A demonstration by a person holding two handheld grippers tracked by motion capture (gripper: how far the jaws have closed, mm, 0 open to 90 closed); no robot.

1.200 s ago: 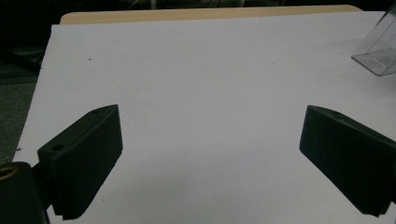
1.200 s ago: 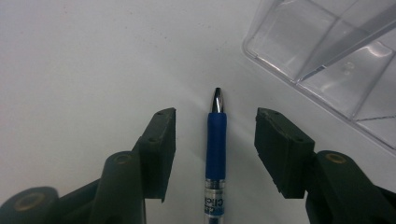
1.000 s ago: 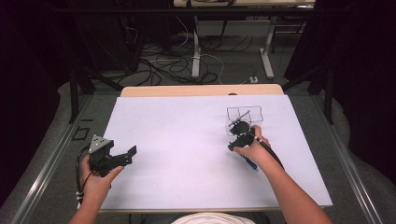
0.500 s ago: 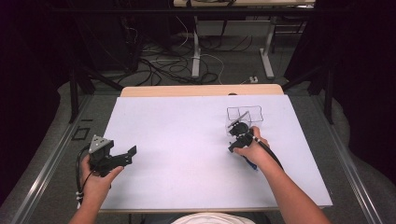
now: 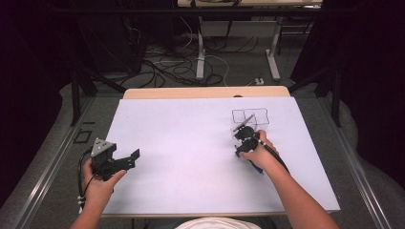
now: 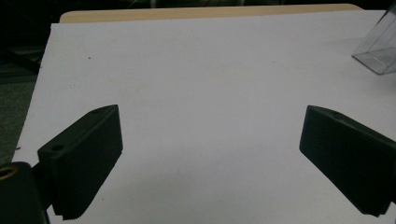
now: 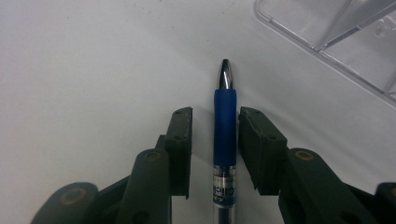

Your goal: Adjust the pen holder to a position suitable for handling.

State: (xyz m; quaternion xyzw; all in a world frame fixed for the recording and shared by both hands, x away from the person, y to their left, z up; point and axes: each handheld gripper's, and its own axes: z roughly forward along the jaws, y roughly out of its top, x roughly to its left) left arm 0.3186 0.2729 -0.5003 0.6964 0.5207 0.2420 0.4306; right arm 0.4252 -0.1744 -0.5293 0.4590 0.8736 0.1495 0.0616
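Note:
A blue pen (image 7: 225,126) with a silver tip lies on the white sheet (image 5: 191,143), pointing toward a clear plastic box (image 7: 336,42). My right gripper (image 7: 215,116) straddles the pen's blue grip; its jaws have just been closing. The right jaw is almost at the pen and a gap remains on the left, so the pads are not pressing. In the high view the right gripper (image 5: 241,133) sits just in front of the clear box (image 5: 250,117), with the pen's back end (image 5: 258,168) under the hand. My left gripper (image 5: 131,160) rests at the sheet's left edge, open and empty (image 6: 210,154).
The sheet covers most of a wooden table (image 5: 205,92). The clear box (image 6: 380,46) stands at the far right of the sheet. Metal rails run along both sides of the table, and cables lie on the floor beyond it.

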